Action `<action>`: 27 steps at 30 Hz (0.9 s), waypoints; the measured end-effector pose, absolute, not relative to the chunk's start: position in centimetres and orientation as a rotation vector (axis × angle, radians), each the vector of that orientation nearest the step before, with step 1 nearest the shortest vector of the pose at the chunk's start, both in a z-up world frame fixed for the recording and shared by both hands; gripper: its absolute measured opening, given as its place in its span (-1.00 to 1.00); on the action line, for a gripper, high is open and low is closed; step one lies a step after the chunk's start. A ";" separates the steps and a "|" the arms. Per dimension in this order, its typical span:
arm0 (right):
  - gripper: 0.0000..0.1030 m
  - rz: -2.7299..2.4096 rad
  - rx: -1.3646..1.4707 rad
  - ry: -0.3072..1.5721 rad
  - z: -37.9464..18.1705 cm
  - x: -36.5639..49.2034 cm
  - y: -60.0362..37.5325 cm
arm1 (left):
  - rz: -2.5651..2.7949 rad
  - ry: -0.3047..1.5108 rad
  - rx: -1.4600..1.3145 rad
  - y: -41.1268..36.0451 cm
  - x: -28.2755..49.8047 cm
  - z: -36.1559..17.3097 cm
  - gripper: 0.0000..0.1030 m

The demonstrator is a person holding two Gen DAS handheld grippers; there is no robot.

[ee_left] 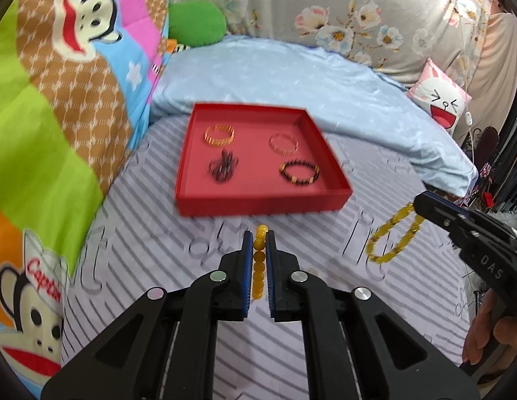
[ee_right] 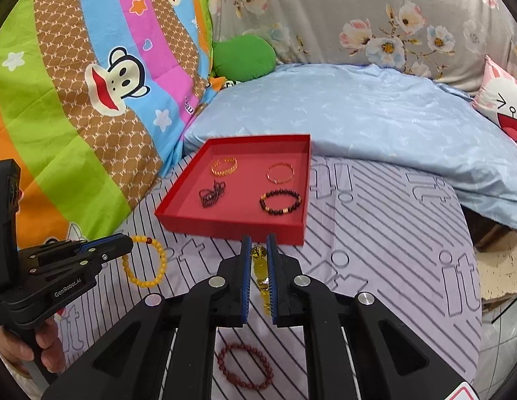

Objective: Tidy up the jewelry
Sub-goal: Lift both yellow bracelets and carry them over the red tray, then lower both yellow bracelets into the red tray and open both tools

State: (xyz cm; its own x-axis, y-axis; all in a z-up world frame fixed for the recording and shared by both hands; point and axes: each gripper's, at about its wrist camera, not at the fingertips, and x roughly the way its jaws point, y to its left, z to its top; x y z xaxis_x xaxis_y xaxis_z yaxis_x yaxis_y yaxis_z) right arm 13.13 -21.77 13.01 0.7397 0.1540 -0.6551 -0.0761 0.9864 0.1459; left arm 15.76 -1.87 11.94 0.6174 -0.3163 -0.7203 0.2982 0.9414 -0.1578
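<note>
Here, on the striped bed: both tongs carry beads toward the red tray (ee_right: 232,230).
Left gripper (ee_left: 258,243): clenched on an amber bracelet (ee_right: 143,263), which dangles off the tips above the sheet (ee_left: 158,300), near the tray's front left corner.
Right gripper (ee_right: 258,246): clenched on a clear-yellow bracelet (ee_left: 393,236), hanging off the tray's front right corner.
Tray: four pieces lie apart inside, one toward each corner.
Loose: a dark red bracelet (ee_right: 245,365) lies on the sheet at the near edge.
Handling: likely light, hard, smooth beads on a soft cord; they may swing and slip.
Hold: probably best pinched across the strand, between the pads.
</note>
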 end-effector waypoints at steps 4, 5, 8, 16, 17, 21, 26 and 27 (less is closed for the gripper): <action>-0.83 0.143 0.112 0.702 14.4 15.5 -21.5 | -0.369 0.799 -0.025 -2.5 18.0 13.8 -0.86; -0.83 0.148 0.110 0.699 14.7 16.1 -21.4 | -0.371 0.793 -0.025 -2.7 18.6 14.1 -0.86; -0.83 0.156 0.096 0.689 15.3 18.1 -20.9 | -0.364 0.773 -0.009 -3.3 20.8 15.1 -0.86; -0.83 0.183 0.085 0.715 14.5 24.7 -19.5 | -0.367 0.786 -0.023 -4.4 27.2 15.1 -0.86; -0.83 0.188 0.091 0.720 14.3 25.3 -19.4 | -0.367 0.787 -0.025 -4.6 27.9 15.0 -0.86; -0.83 0.201 0.113 0.756 12.9 28.7 -18.9 | -0.372 0.813 -0.039 -5.0 30.9 13.9 -0.86; -0.83 0.226 0.138 0.798 10.9 31.8 -18.1 | -0.372 0.869 -0.068 -4.9 34.3 11.8 -0.86; -0.83 0.232 0.147 0.807 10.4 32.4 -17.9 | -0.372 0.881 -0.068 -4.9 34.9 11.3 -0.86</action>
State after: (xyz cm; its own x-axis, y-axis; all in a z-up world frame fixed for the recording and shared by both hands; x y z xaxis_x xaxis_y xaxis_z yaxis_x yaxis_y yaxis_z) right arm 32.44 -17.91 10.41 0.6680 0.2604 -0.6971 -0.1490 0.9646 0.2175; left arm 34.89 -4.88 11.25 0.5768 -0.3454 -0.7403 0.2899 0.9338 -0.2098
